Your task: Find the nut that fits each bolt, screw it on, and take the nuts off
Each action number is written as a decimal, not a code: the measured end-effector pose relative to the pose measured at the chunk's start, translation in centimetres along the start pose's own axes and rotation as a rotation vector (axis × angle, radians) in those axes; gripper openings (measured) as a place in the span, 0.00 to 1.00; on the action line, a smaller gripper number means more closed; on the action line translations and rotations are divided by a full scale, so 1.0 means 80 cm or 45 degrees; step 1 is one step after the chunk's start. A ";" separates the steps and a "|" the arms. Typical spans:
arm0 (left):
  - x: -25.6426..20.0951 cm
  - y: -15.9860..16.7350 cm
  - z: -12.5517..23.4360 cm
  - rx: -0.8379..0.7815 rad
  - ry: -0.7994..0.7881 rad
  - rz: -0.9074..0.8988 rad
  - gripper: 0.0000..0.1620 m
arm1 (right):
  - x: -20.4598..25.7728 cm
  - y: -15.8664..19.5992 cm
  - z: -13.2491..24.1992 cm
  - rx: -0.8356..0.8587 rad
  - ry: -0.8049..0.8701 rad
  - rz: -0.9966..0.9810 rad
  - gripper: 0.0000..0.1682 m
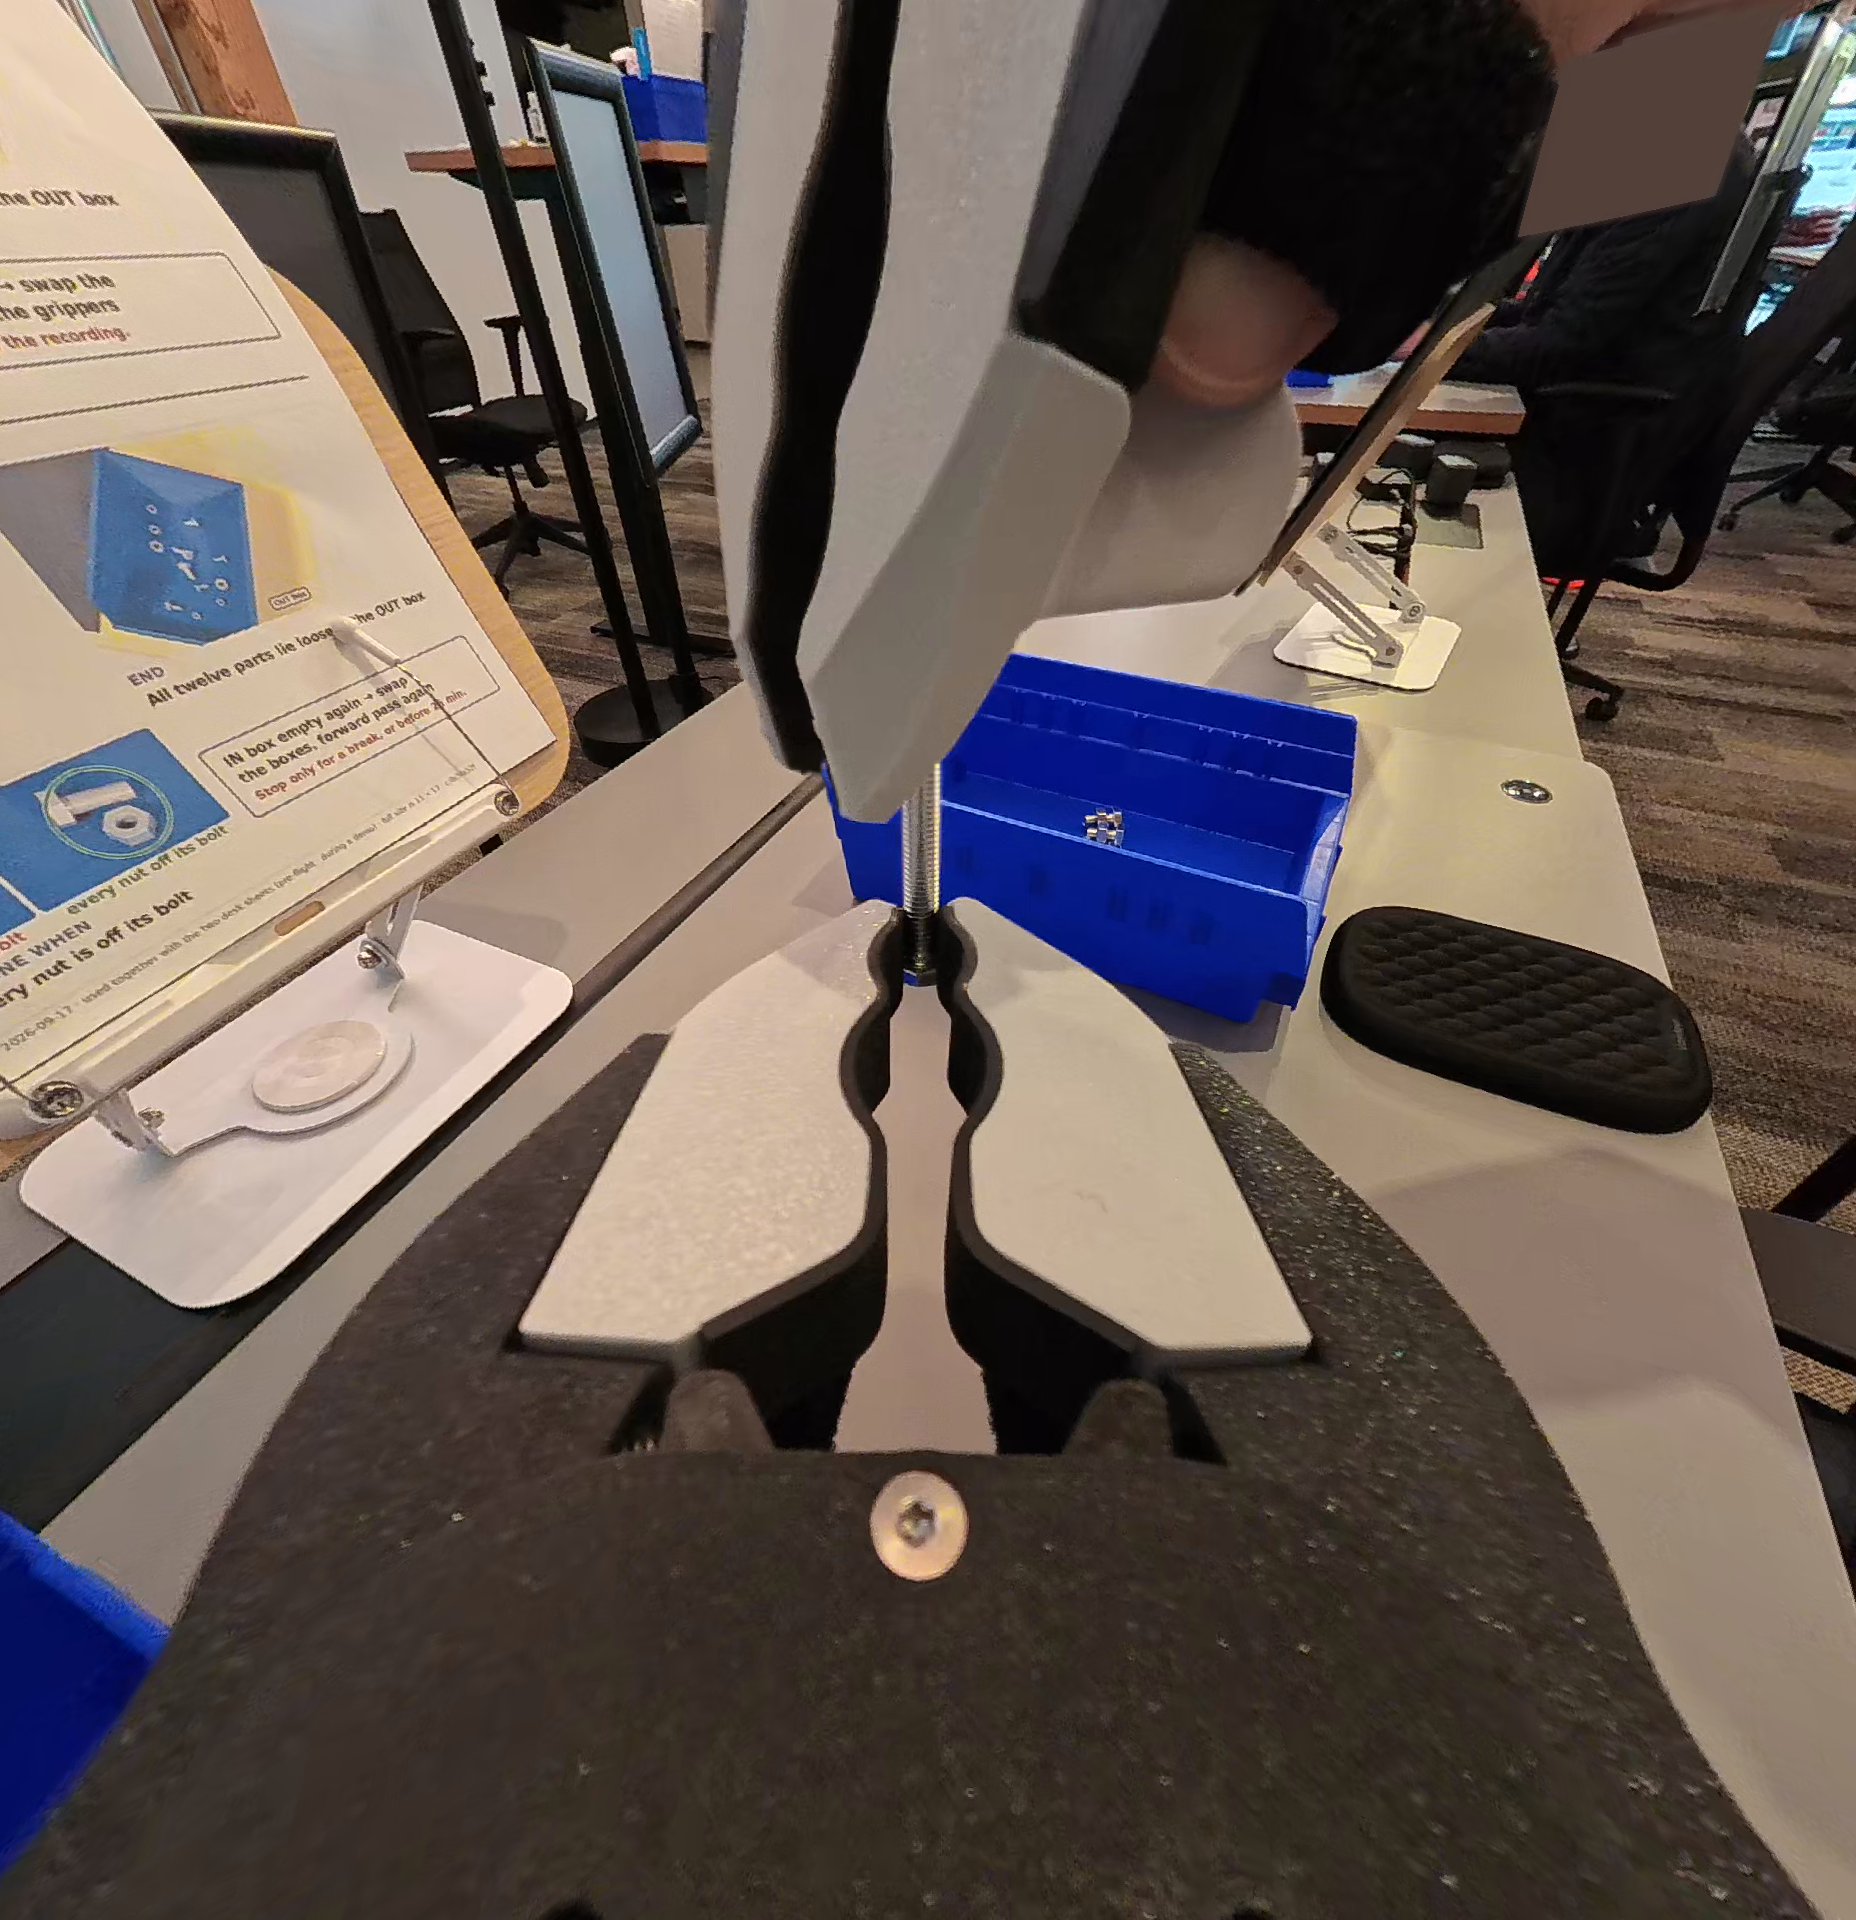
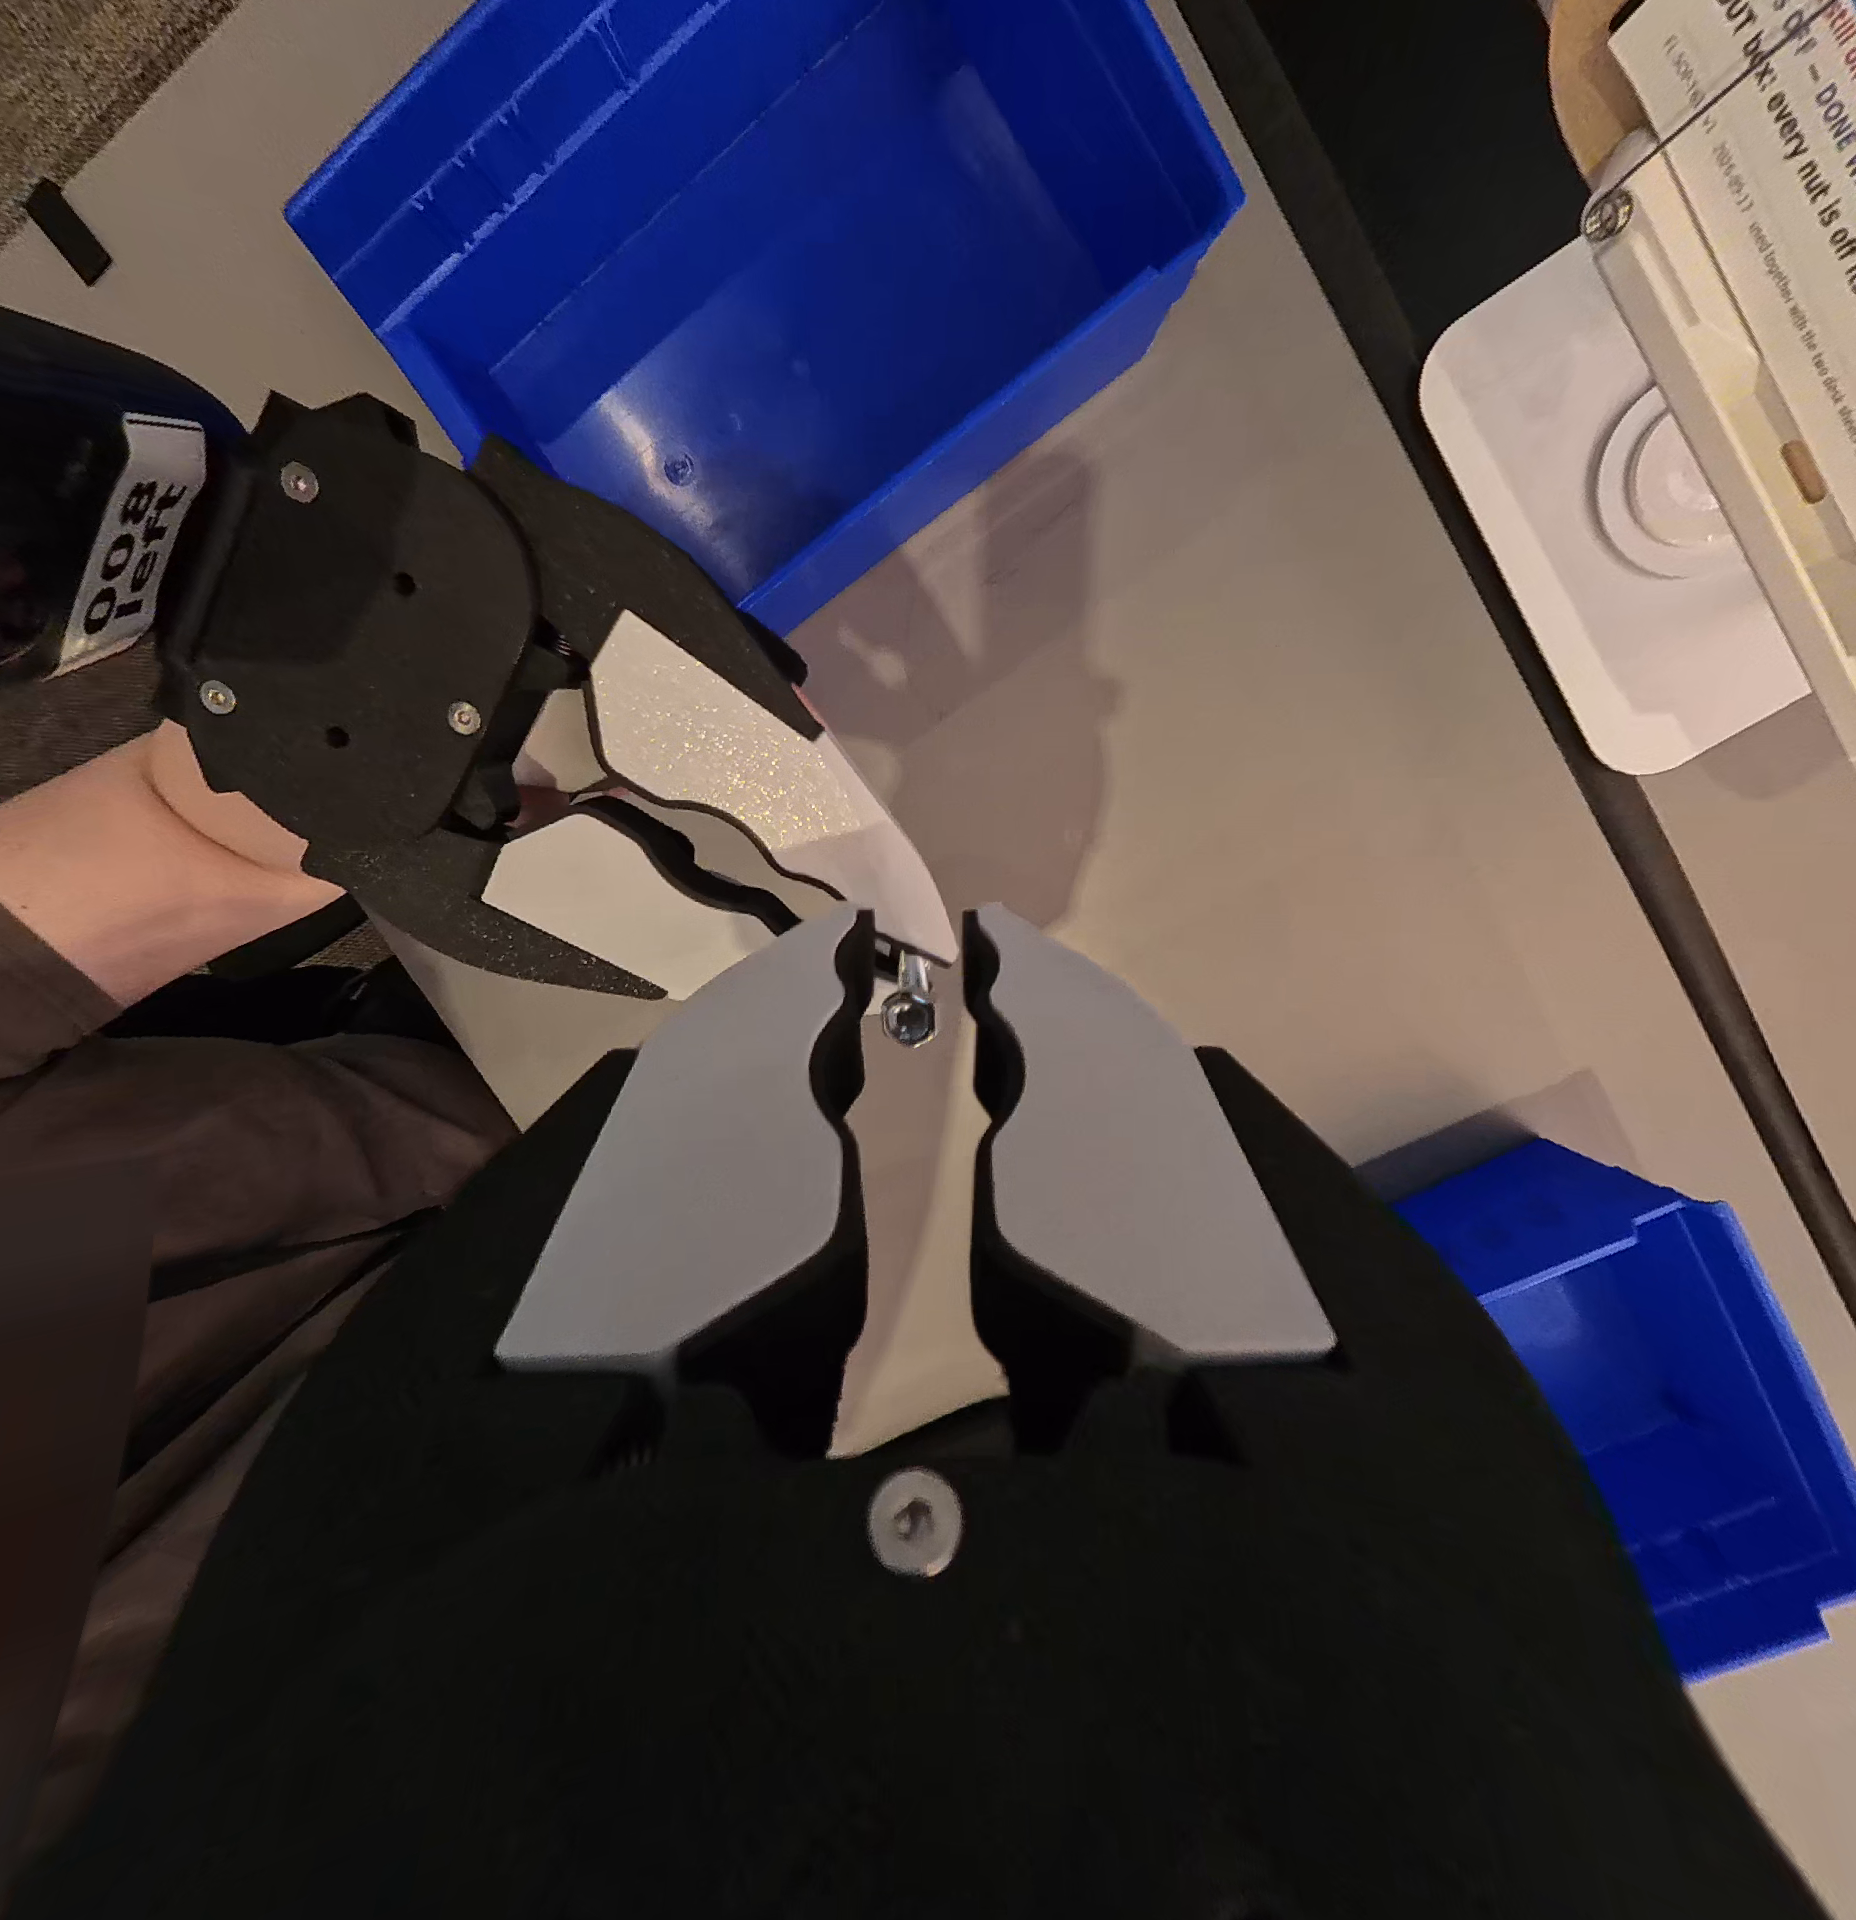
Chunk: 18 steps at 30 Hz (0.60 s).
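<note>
- Toward the far edge of the grey desk (image 1: 1475,1195) stand a printed instruction sheet on a white stand (image 1: 228,623), a black quilted oval pad (image 1: 1516,1018) and a blue plastic bin (image 1: 1132,842).
- The left gripper (image 1: 922,940) clamps the lower end of an upright silver threaded bolt (image 1: 922,862); the right gripper (image 2: 913,935) sits over its head, fingers slightly apart, grip uncertain.
- The far bin holds small silver nuts (image 1: 1104,826); the large blue bin (image 2: 799,312) looks empty.
</note>
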State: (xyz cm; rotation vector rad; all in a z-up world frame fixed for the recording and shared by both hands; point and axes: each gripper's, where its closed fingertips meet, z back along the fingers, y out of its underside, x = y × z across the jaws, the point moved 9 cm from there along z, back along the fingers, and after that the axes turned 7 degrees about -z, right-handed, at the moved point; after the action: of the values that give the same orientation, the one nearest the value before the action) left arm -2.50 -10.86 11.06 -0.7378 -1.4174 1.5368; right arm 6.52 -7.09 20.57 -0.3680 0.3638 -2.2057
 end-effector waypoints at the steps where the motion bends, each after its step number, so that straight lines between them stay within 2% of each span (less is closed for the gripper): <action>1: 0.000 0.000 0.000 0.000 0.002 0.001 0.03 | 0.000 -0.001 0.001 -0.013 0.007 0.012 0.11; 6: 0.000 -0.001 0.003 -0.012 0.036 0.010 0.03 | 0.000 -0.005 0.013 -0.152 0.016 0.106 0.11; 10: -0.002 -0.005 0.010 -0.053 0.148 0.032 0.03 | -0.002 0.005 0.045 -0.470 -0.102 0.291 0.14; 14: -0.007 -0.009 0.014 -0.080 0.261 0.035 0.03 | -0.019 0.049 0.066 -0.874 -0.353 0.494 0.20; 18: -0.014 -0.010 0.011 -0.127 0.362 0.047 0.03 | -0.047 0.104 0.056 -1.174 -0.627 0.523 0.20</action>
State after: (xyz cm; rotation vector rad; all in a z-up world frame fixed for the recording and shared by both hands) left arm -2.62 -12.26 11.85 -1.0055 -1.2790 1.3352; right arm 16.34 -9.66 20.95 -1.1784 1.0594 -1.3682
